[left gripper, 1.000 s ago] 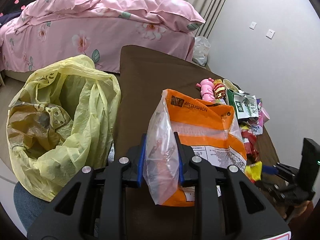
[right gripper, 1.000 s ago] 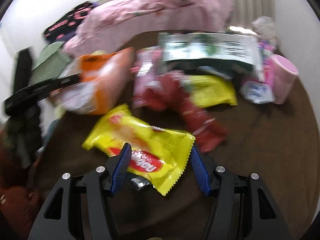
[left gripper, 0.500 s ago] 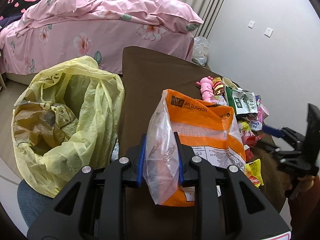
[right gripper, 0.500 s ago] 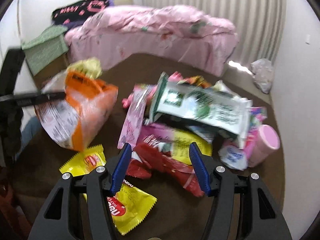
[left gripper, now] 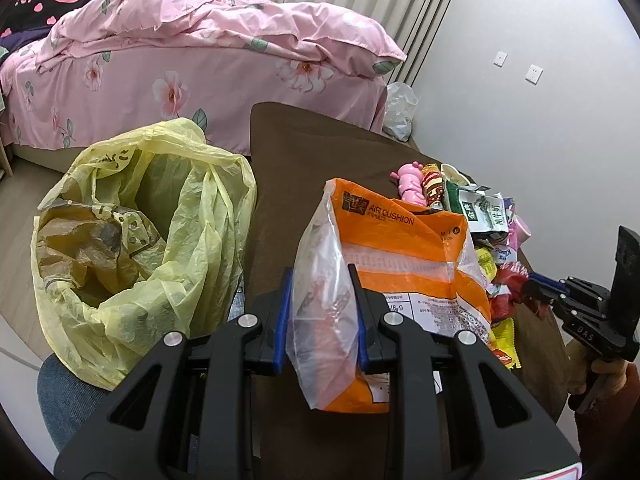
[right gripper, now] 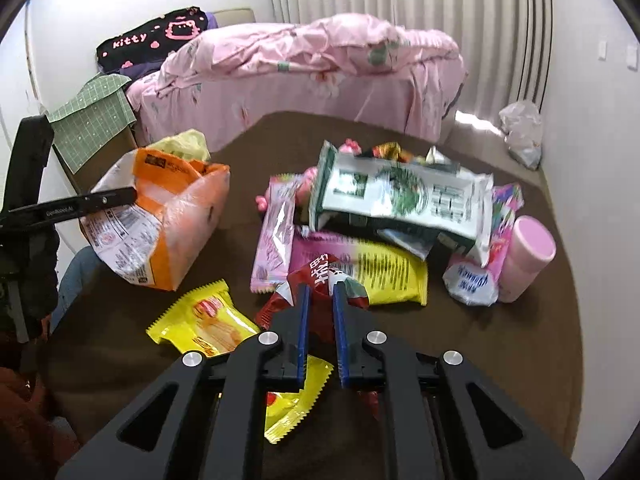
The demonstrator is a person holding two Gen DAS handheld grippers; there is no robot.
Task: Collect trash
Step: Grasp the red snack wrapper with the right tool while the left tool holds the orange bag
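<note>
Red wrapper [right gripper: 320, 276] pinched between the closing jaws of the right hand-held gripper [right gripper: 319, 292] — just ahead of it, a heap of snack packets [right gripper: 400, 200] on the brown desk [right gripper: 500, 340]. Orange bag [left gripper: 404, 264] clamped in the left hand-held gripper [left gripper: 322, 280] — beside it to the left, an open yellow trash bag [left gripper: 140, 232].

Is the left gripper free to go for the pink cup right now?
Probably not. The left gripper is shut on the orange bag, and the pink cup lies at the far side of the wrapper pile, nearer the right gripper.
</note>
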